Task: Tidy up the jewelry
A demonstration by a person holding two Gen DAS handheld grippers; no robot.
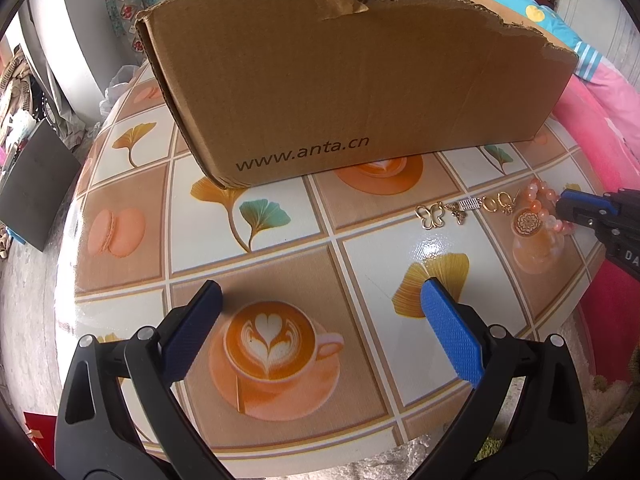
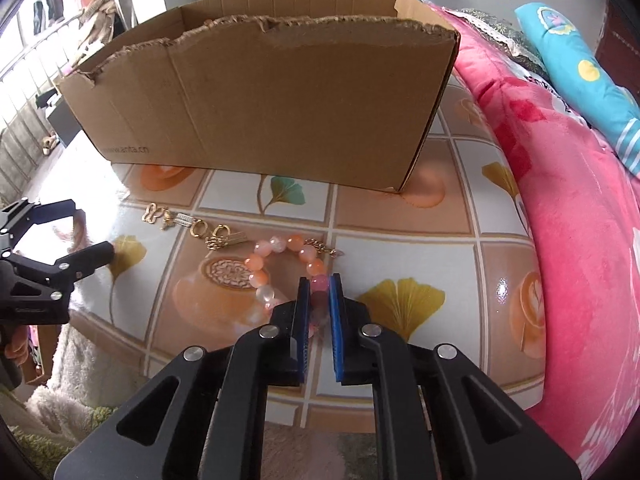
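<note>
At the bottom of the right wrist view, the right gripper [image 2: 319,286] is pinching the near side of the bead bracelet [image 2: 280,268], pads snug on a pink bead. The loop lies flat on the tablecloth [image 2: 400,216], stretching away and a bit left of the fingers. Just past it, a gold chain with charms [image 2: 192,226] runs leftward across the frame. The left gripper [image 1: 320,312] hangs spread wide and empty, well apart from all that, so the right one's clearly nearer. Further back, upper middle, sits the cardboard box [image 2: 280,100], open on top, probably where the bracelet goes.
</note>
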